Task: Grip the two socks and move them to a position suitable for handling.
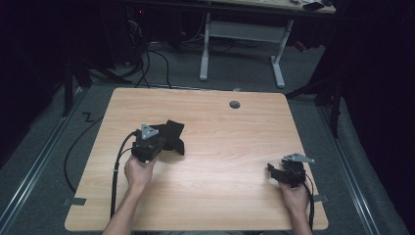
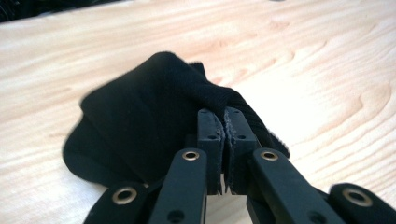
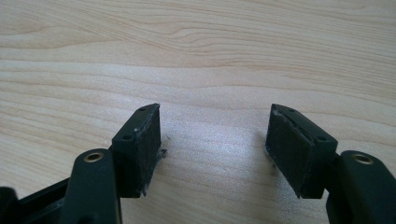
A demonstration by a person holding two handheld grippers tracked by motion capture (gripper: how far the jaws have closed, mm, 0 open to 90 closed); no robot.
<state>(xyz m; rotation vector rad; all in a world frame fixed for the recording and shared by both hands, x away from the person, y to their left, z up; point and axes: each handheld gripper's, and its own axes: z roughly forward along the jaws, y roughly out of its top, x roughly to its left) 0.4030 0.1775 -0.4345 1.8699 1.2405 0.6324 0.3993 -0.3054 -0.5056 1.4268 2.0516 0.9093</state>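
left gripper (image 2: pixel 223 140): nearest to us, its jaws are pressed together on a bunched fold of the black cloth (image 2: pixel 140 126), with no gap left between the pads.
black cloth: we see it at about 9 o'clock on the wooden table (image 1: pixel 220 147), just ahead of the left gripper (image 1: pixel 149 142), partly lying on the wood.
how it handles: we judge it soft, light and limp; it will sag and drape from any pinch, and is not fragile.
where to hold: we'd take a thick fold or hem near an edge, since a thin single layer could slip out.
right gripper (image 3: pixel 215 140): at about 4 o'clock on the table (image 1: pixel 286 171), jaws spread wide over bare wood, holding nothing.
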